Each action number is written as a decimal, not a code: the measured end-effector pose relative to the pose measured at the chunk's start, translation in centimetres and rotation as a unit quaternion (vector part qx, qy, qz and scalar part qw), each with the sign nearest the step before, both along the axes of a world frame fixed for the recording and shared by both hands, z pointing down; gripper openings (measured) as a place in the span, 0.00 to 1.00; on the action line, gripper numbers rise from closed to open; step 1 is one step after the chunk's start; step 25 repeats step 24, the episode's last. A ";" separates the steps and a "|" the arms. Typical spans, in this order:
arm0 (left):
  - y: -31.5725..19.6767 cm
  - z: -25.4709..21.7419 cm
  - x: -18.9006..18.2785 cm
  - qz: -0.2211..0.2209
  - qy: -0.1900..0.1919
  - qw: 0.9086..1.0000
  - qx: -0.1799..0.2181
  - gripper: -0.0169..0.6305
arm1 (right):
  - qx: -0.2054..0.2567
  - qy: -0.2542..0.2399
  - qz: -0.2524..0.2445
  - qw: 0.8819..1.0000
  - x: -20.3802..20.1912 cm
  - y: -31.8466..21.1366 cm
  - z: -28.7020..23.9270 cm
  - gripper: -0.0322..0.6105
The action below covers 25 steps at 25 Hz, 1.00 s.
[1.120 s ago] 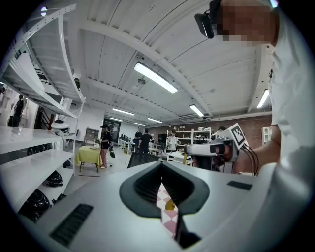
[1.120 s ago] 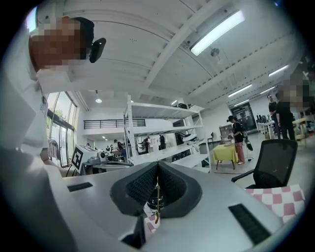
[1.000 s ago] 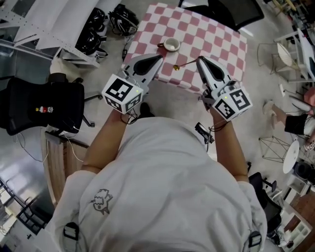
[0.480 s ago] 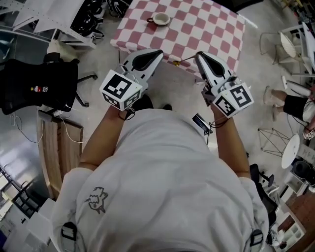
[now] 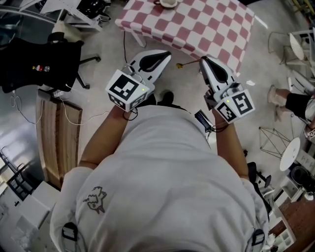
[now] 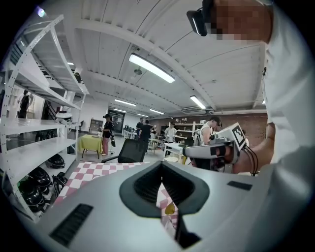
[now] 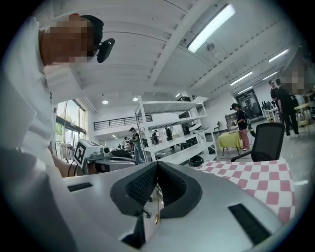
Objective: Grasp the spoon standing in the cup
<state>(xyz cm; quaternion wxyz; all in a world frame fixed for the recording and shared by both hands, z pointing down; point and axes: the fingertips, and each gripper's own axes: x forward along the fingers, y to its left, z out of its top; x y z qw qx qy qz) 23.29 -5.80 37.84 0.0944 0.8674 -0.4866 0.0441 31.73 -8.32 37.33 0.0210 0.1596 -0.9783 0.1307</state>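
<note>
Spoon (image 5: 189, 63) is out of the cup (image 5: 168, 3), clamped by its thin stem in the closed jaws of the right gripper (image 5: 204, 61), bowl end sticking out toward 9 o'clock. Left gripper (image 5: 166, 54) closed on nothing, near the bowl end. Cup sits on checkered table (image 5: 211, 29) at 12 o'clock, well apart from both

Spoon (image 5: 189, 63): thin, gold-coloured.
Spoon hold: clamped at its handle in the closed jaws of the right gripper (image 5: 203, 60), clear of the cup (image 5: 168, 2).
Spoon pose: juts sideways, bowl end towards the left gripper (image 5: 167, 53).
Cup: white, upright, well ahead of both grippers.
</note>
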 end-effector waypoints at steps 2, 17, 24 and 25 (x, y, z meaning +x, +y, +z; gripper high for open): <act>0.4 0.1 0.0 -0.001 0.001 1.000 0.001 0.05 | 0.004 0.002 0.000 1.000 0.2 0.6 -0.1 0.10; 0.5 0.1 -0.1 0.001 0.005 1.000 -0.001 0.05 | 0.010 -0.006 0.008 1.000 0.1 1.3 -1.2 0.10; 0.1 -0.1 0.6 0.007 0.004 1.000 -0.002 0.05 | 0.009 -0.012 0.009 1.000 0.7 1.0 -1.7 0.10; 0.1 -0.1 0.6 0.007 0.004 1.000 -0.002 0.05 | 0.009 -0.012 0.009 1.000 0.7 1.0 -1.7 0.10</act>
